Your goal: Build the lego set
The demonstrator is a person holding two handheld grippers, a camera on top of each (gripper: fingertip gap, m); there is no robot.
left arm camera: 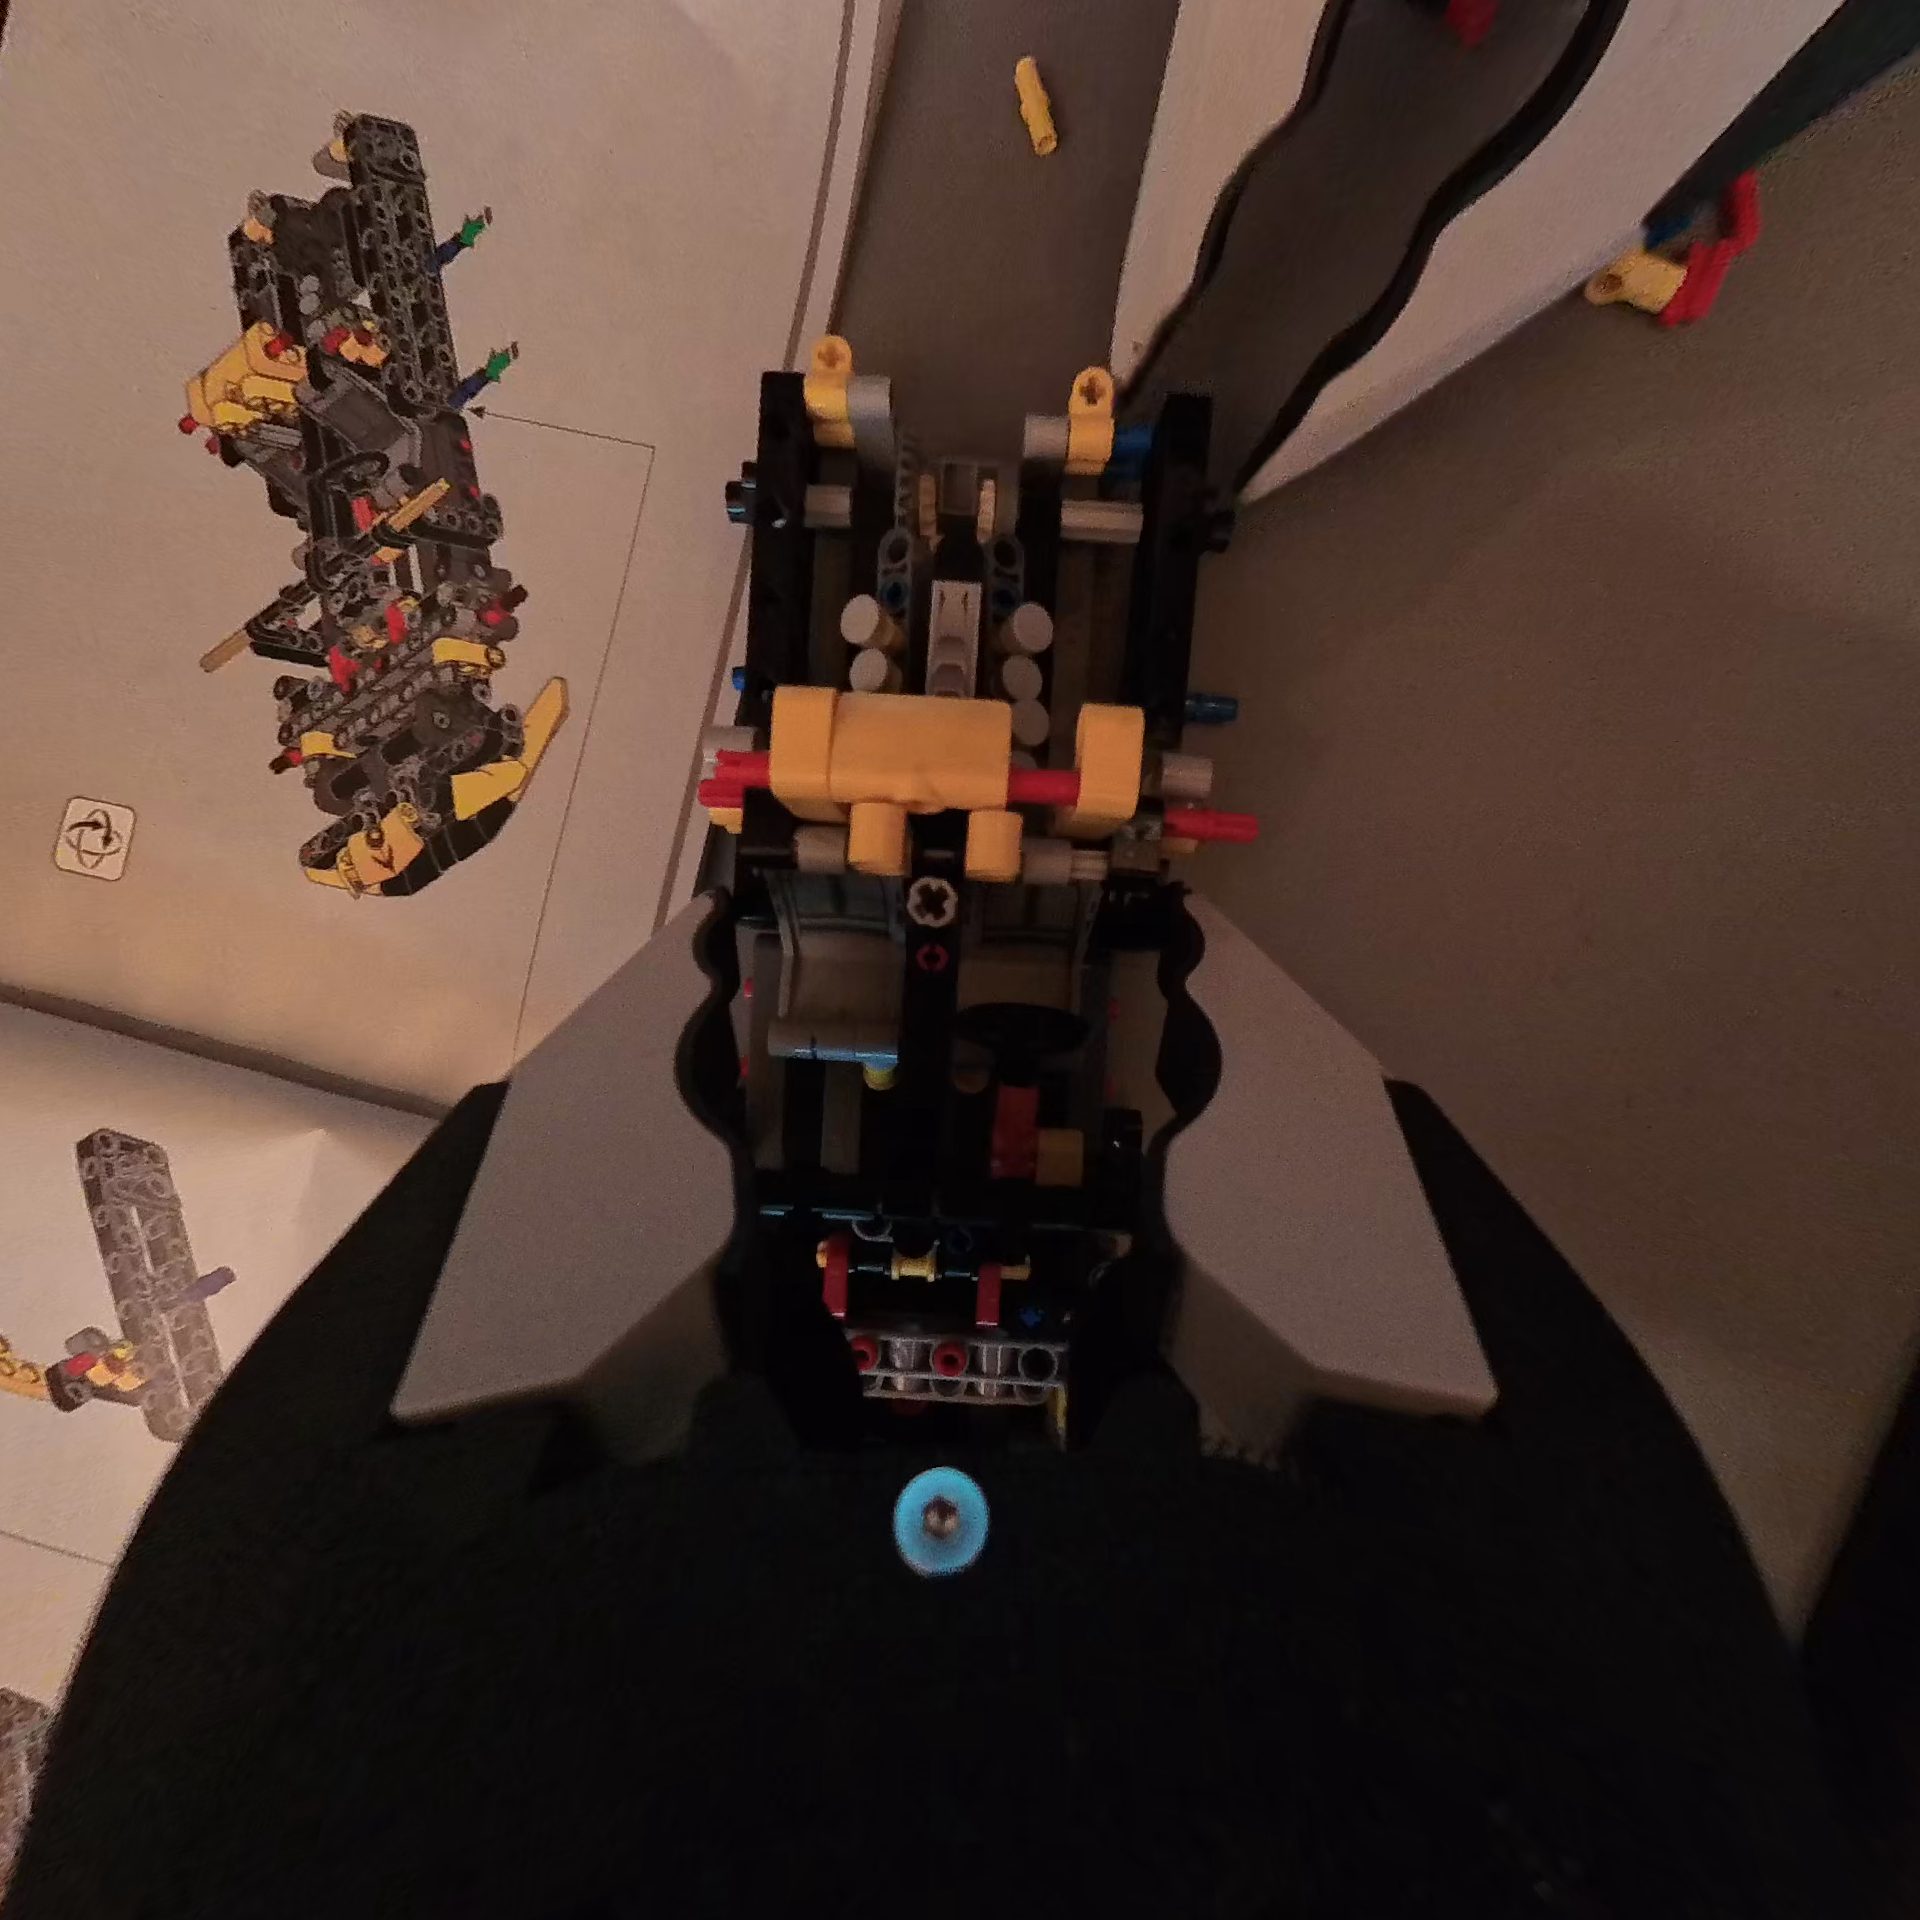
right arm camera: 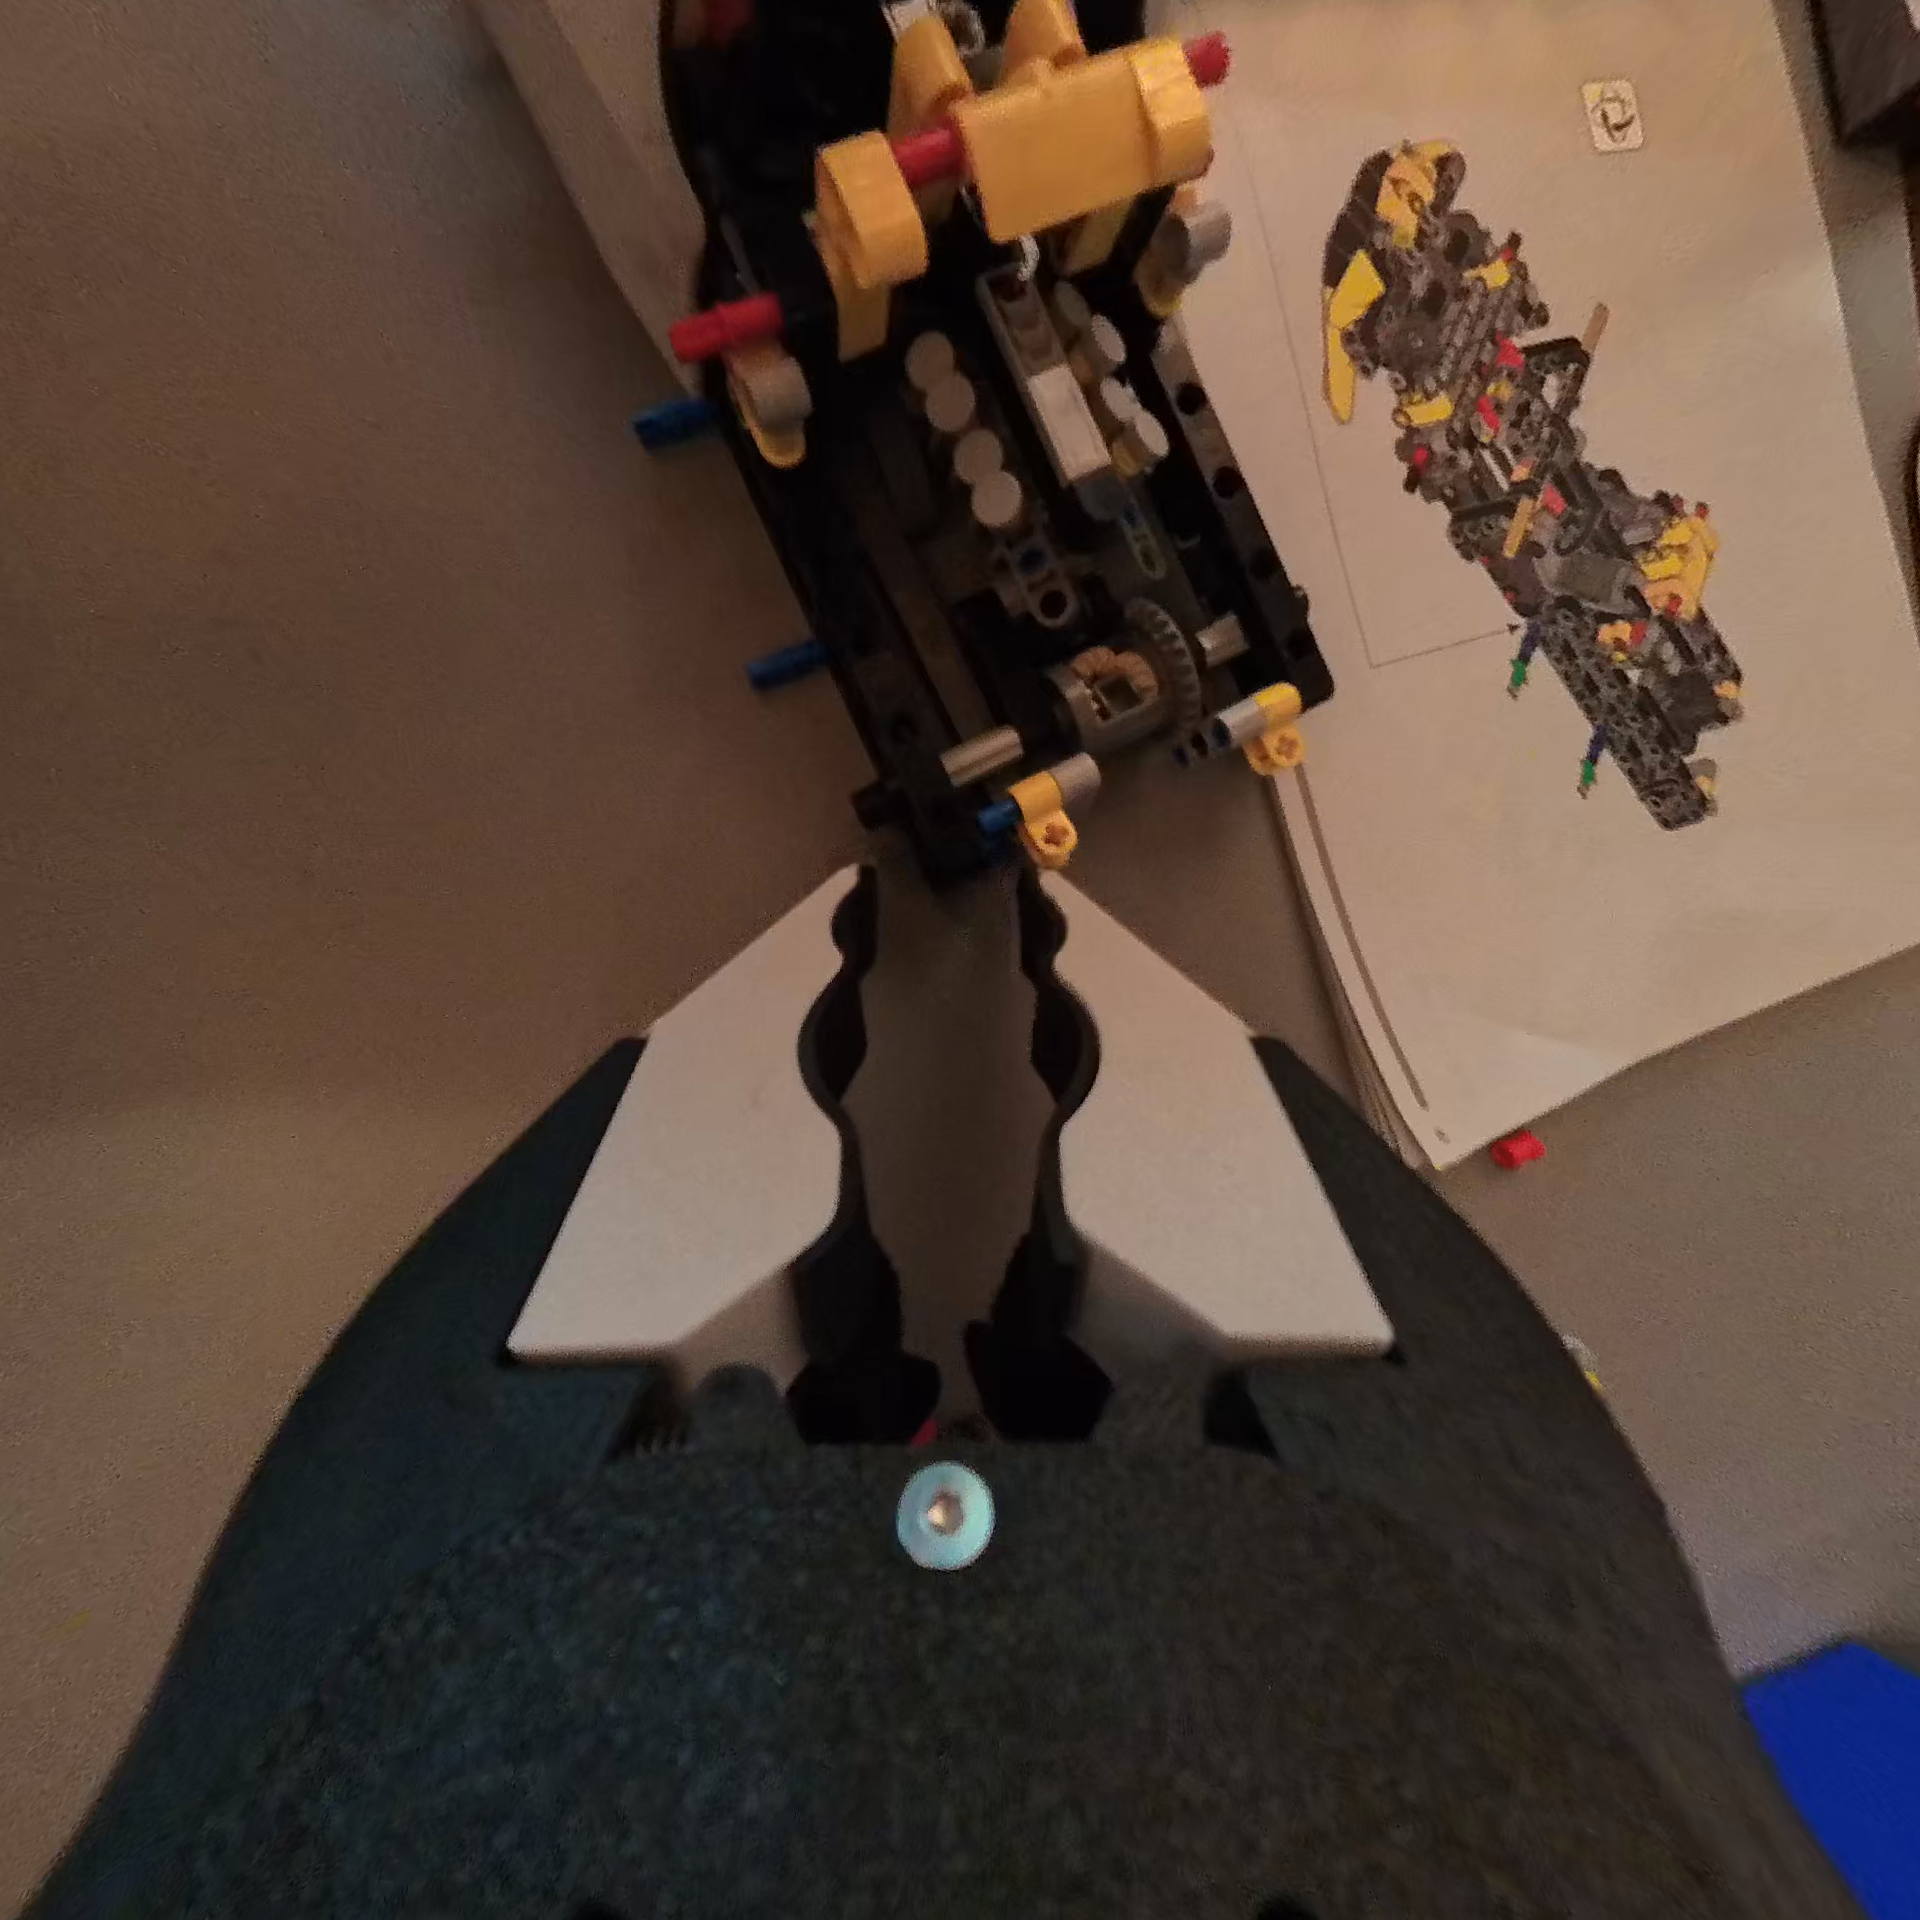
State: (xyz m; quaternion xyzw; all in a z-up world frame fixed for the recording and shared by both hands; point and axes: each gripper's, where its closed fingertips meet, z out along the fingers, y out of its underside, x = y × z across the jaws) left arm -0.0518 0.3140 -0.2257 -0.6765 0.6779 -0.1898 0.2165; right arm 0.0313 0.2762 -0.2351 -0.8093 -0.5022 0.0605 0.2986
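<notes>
Lego chassis [left arm camera: 951, 790], a long black build with yellow blocks and red axles, sits clamped between the fingers of the left gripper [left arm camera: 945, 977]. That gripper's grey-and-black fingers close on its near half, one on each long side. The chassis's long axis runs straight away from this gripper, so the far end, with two yellow connectors, juts out unsupported.

From the right wrist view the same chassis [right arm camera: 1023, 499] lies just beyond the right gripper [right arm camera: 945, 894], long axis pointing away and slightly left. This gripper's fingers are narrowly parted and hold nothing; their tips sit just short of the chassis's nearest end, close to a yellow connector [right arm camera: 1049, 816].

The right gripper looks freer to fetch a part. An instruction booklet [right arm camera: 1558, 831] lies open on the right, with a small red piece [right arm camera: 1517, 1149] beside its near corner. Farther off in the left view, a loose yellow pin [left arm camera: 1037, 104] rests on the grey surface.
</notes>
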